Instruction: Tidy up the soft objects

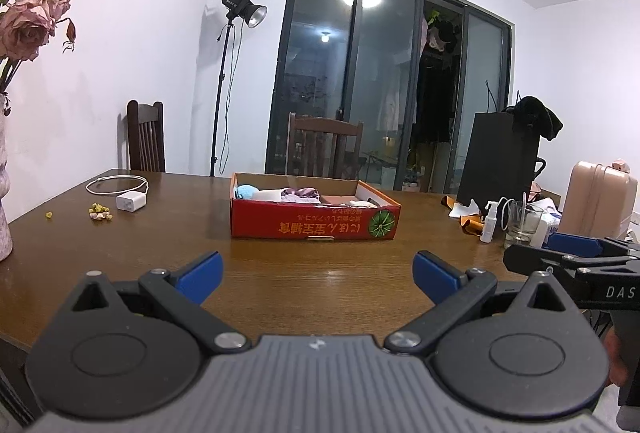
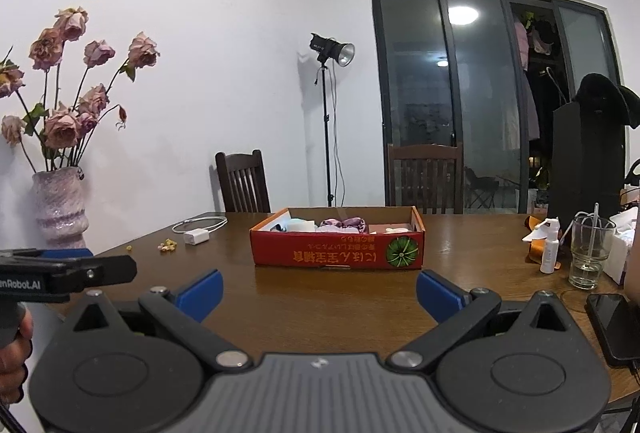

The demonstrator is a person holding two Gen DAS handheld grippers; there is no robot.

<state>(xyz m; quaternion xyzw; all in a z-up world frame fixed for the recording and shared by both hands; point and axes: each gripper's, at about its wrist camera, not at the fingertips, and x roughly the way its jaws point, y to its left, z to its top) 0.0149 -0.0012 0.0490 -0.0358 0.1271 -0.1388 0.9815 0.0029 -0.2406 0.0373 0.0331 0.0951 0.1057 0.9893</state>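
Observation:
A shallow red cardboard box sits in the middle of the brown wooden table. Inside it lie soft items: a light blue piece, a white piece, purple cloth and a pale piece at the right end. My left gripper hovers over the near table edge, open, with nothing between its blue fingers. My right gripper is also open and empty, short of the box. Each gripper shows at the edge of the other's view.
A white charger with cable and yellow crumbs lie at the left. A pink vase of dried roses stands far left. A spray bottle, a glass and a phone crowd the right. Two chairs stand behind.

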